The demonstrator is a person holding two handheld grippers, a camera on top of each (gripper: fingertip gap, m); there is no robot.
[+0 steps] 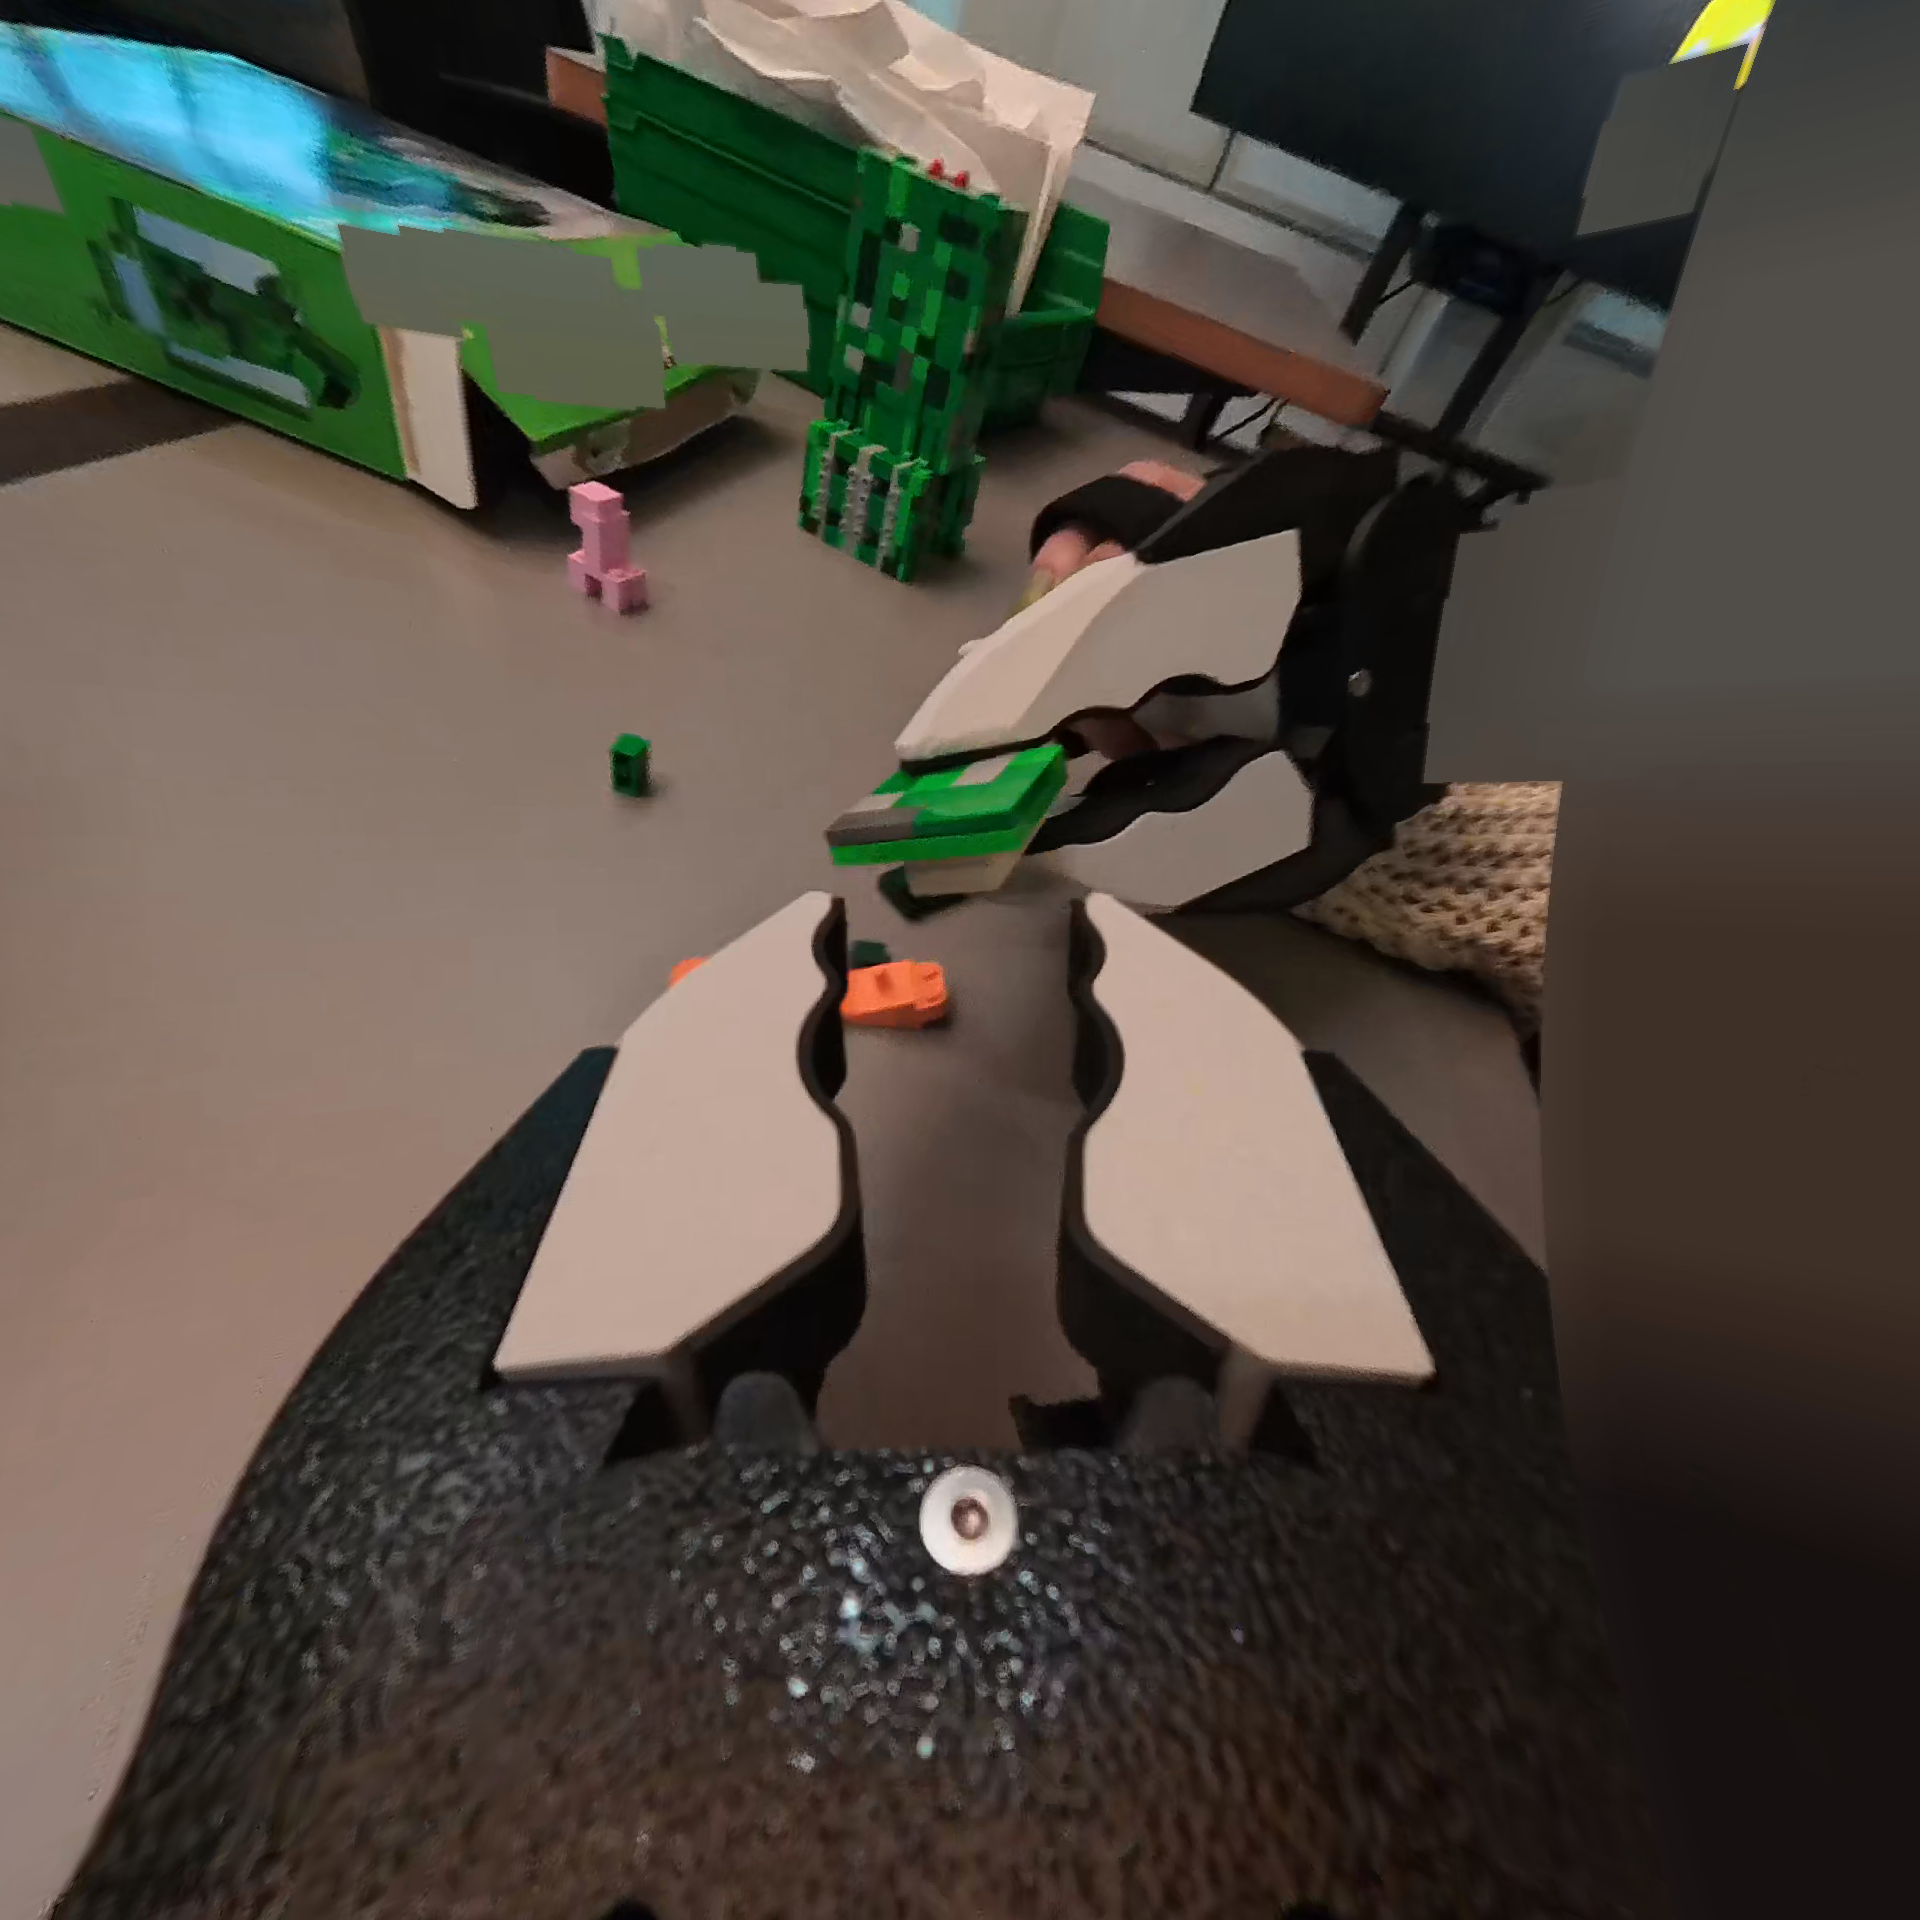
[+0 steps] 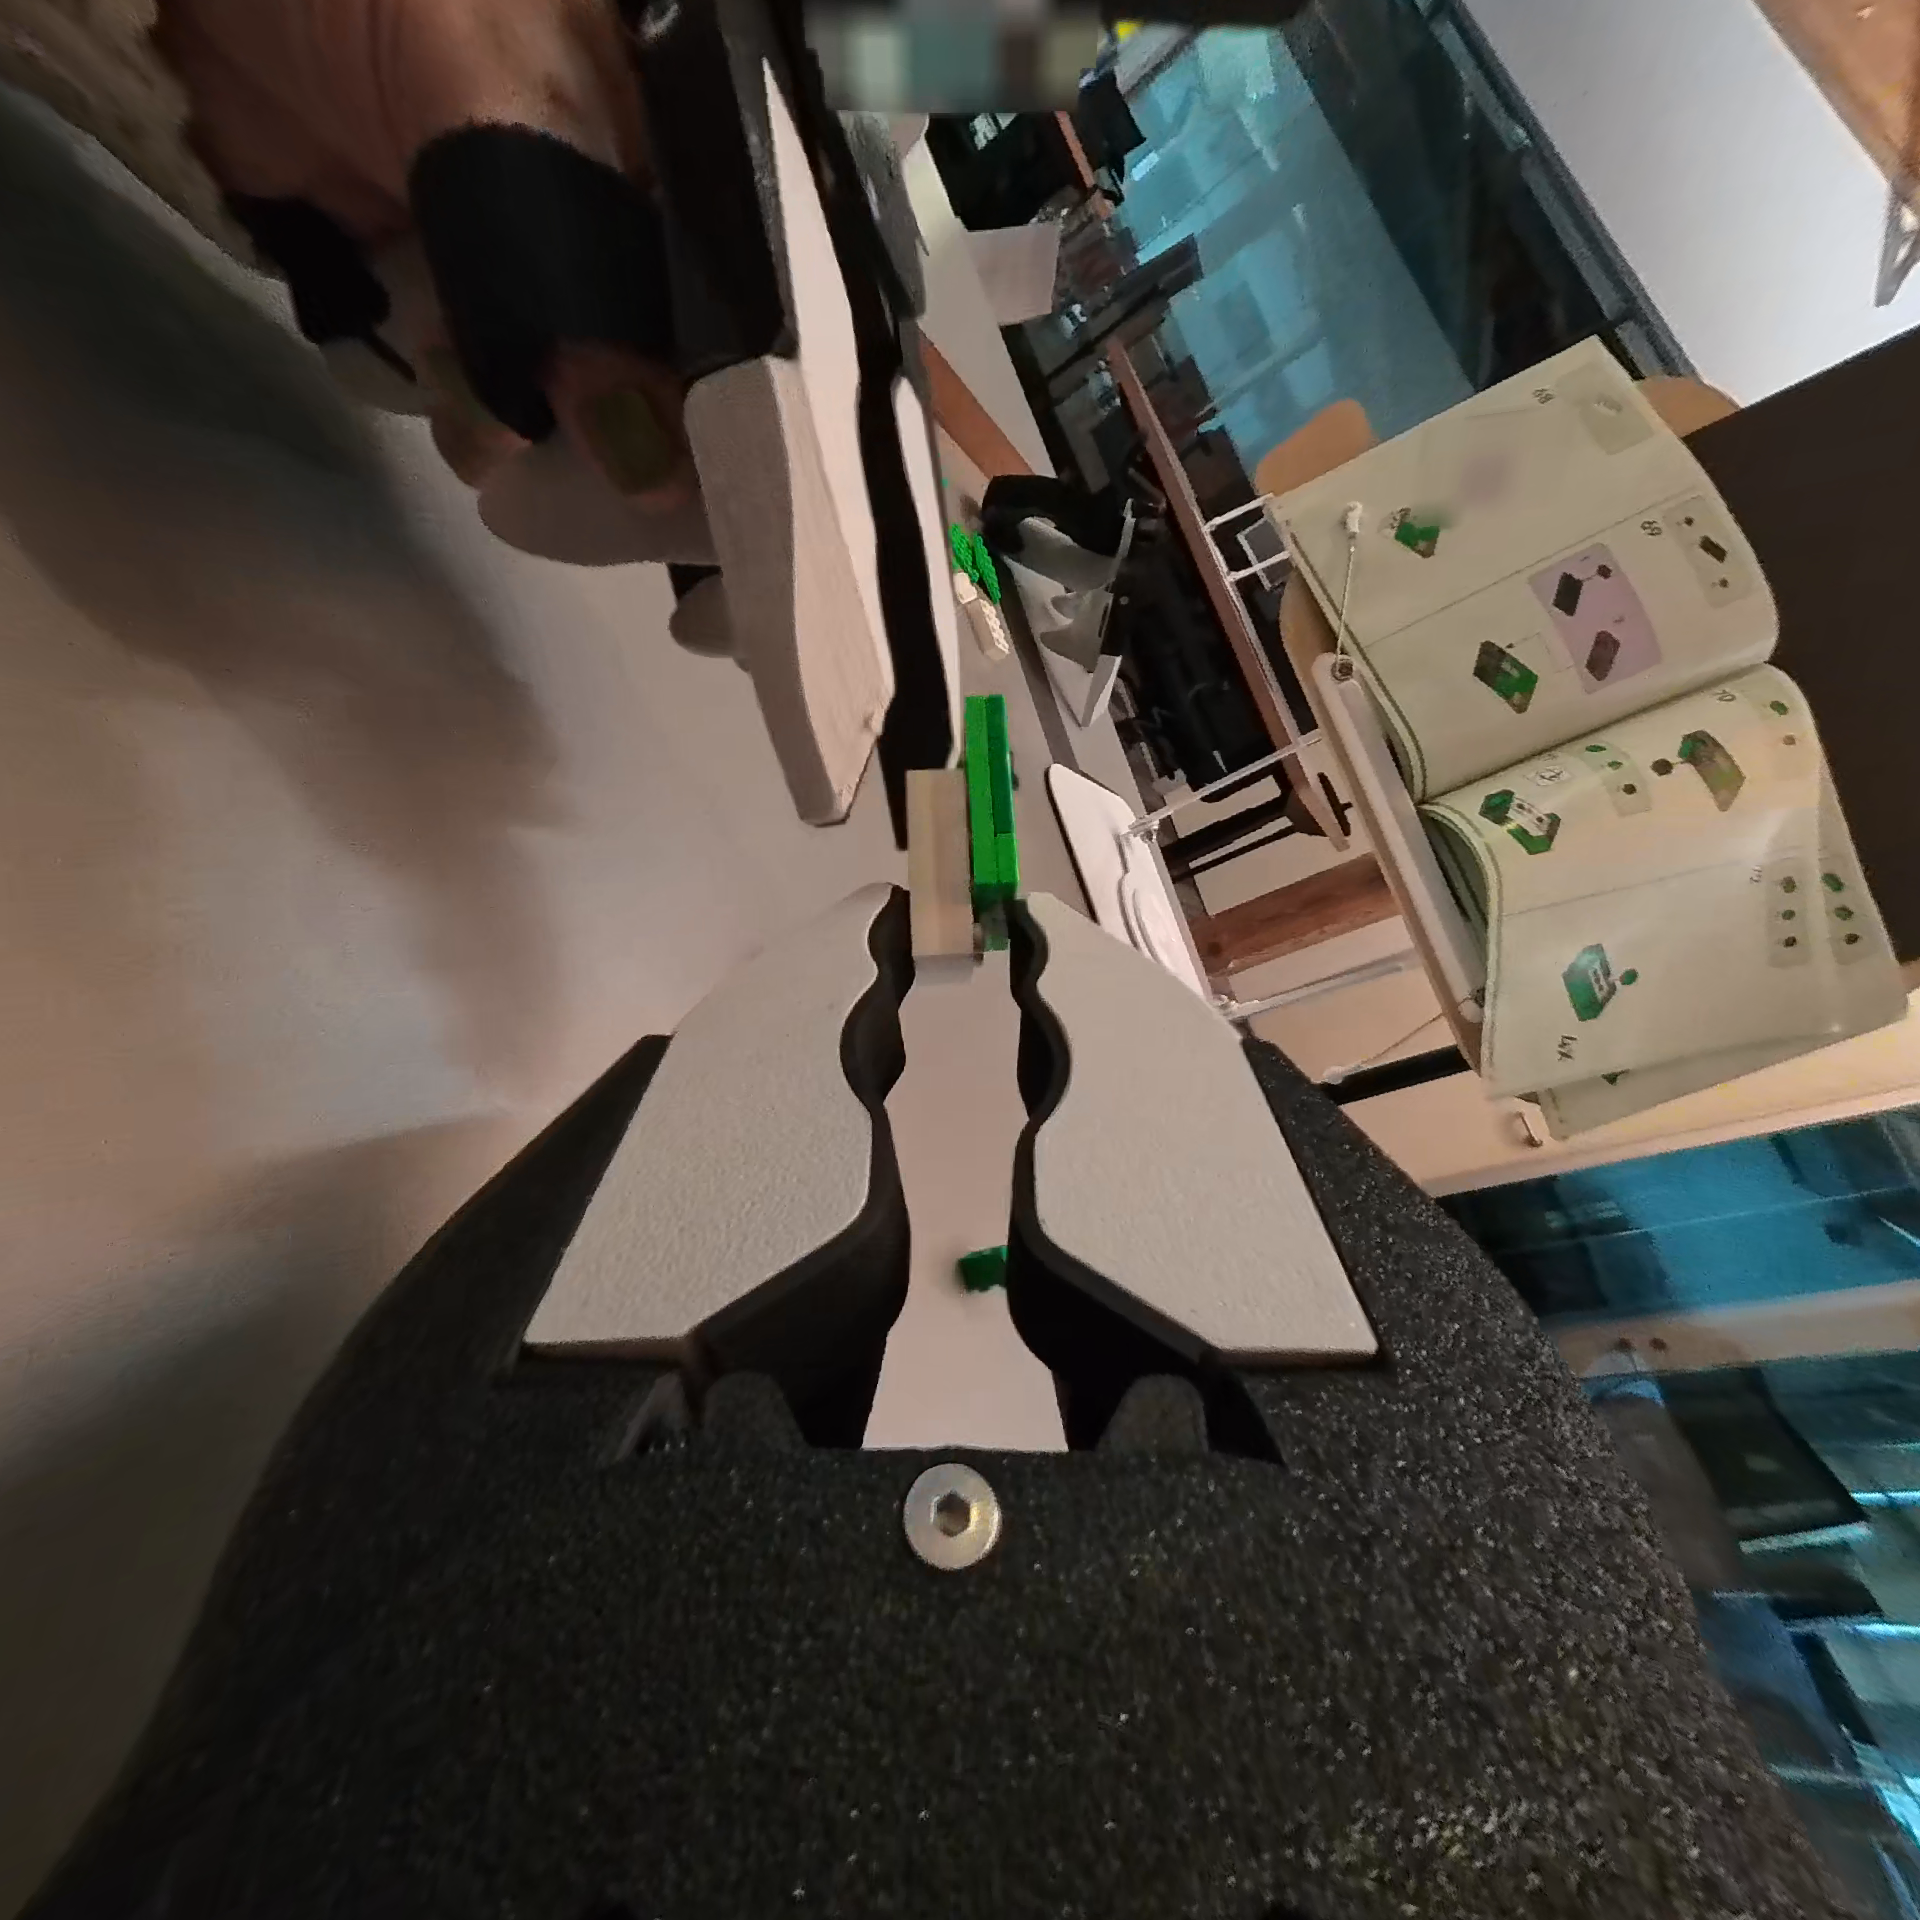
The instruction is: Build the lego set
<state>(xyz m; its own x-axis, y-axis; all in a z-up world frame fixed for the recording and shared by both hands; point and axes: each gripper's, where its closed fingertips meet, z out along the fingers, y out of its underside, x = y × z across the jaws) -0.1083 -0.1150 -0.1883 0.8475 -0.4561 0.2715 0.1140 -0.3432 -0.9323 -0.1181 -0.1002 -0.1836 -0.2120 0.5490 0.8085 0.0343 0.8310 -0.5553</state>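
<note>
Green-grey lego slab (image 1: 951, 826) clamped flat in right gripper (image 1: 971, 821) jaws, held just above desk (image 1: 312, 935). Left gripper (image 1: 956, 935) jaws apart, empty, near orange piece (image 1: 896, 994). Tip: keep slab level, steady grip, then press next brick on square.

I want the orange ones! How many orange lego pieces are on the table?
2: one orange piece lies between the left gripper's fingertips; another orange bit peeks from behind its left finger. More could be hidden.

grippers 2 (image 1: 951, 914) (image 2: 961, 914) | orange pieces 2 (image 1: 896, 994) | pink figure 1 (image 1: 606, 548) | green tower 1 (image 1: 904, 364) | booklet 1 (image 2: 1621, 727)
</note>
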